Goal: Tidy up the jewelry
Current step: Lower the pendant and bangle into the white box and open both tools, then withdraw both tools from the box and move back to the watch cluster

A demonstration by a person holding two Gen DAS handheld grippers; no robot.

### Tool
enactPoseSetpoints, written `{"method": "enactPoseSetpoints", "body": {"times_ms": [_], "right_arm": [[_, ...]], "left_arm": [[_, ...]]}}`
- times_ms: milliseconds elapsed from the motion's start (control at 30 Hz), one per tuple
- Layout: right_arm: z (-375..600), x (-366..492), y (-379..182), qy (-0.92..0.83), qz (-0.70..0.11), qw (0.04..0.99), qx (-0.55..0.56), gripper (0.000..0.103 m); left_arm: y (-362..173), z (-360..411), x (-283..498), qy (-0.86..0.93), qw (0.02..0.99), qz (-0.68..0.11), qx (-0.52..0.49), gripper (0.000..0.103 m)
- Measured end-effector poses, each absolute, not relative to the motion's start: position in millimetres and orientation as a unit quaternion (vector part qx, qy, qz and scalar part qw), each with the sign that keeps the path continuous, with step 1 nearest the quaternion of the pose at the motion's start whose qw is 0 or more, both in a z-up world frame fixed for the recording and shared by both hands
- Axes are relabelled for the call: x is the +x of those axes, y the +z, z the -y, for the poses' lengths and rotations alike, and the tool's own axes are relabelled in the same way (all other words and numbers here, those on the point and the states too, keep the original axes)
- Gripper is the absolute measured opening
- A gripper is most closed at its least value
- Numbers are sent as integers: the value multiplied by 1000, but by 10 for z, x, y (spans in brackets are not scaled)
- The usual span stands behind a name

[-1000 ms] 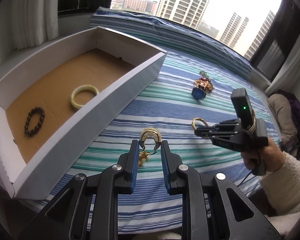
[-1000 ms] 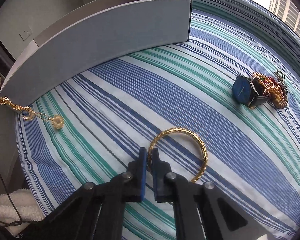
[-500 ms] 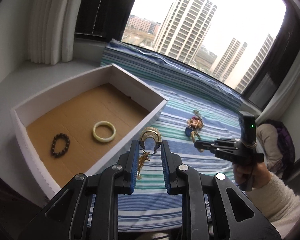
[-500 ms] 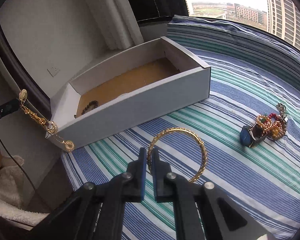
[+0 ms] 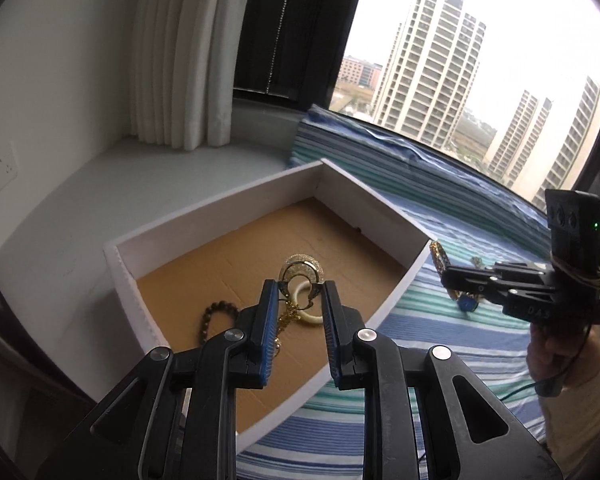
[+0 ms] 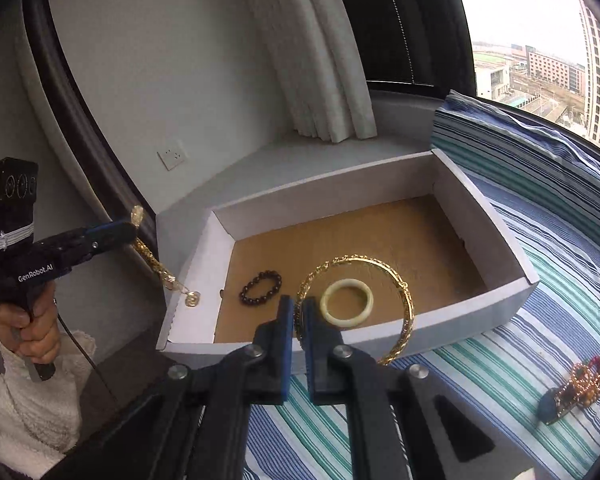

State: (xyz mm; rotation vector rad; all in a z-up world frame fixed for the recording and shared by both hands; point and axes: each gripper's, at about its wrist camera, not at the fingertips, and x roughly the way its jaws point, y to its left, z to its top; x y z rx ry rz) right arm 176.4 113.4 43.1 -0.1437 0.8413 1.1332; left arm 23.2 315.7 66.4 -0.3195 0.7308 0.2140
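Two bracelets lie inside the box.

Before me the striped bedspread covers the window ledge. On it sits the white cardboard box at its left edge, and a watch-and-beads cluster well apart, rightward.

Left gripper raised, jaws clamped on load; right gripper level, jaws pinched nearly together.
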Motion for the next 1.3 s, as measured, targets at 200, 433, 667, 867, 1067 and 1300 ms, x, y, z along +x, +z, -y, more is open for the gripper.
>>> {"method": "enactPoseSetpoints", "body": {"times_ms": [200, 433, 667, 867, 1067, 1300], "right_arm": [[-1712, 1656, 300, 555, -400, 725, -88, 5], [-2183, 1565, -82, 567, -428, 692, -128, 5], [-2491, 1626, -482, 549, -458, 678, -170, 20], [-2150, 1756, -325, 538, -457, 699, -114, 40], [-1435, 1606, -289, 494, -439, 742, -111, 46], [-501, 1114, -565, 412, -438, 789, -122, 62]], "left_arm": [[206, -3304, 326, 118, 893, -400, -173, 20], [-197, -3370, 387, 130, 869, -441, -183, 20], [-438, -3430, 451, 190, 851, -466, -148, 51], [-458, -3524, 263, 222, 852, -451, -146, 77], [-531, -3487, 4, 265, 849, -433, -144, 87], [-651, -2983, -198, 224, 853, -443, -163, 93]]}}
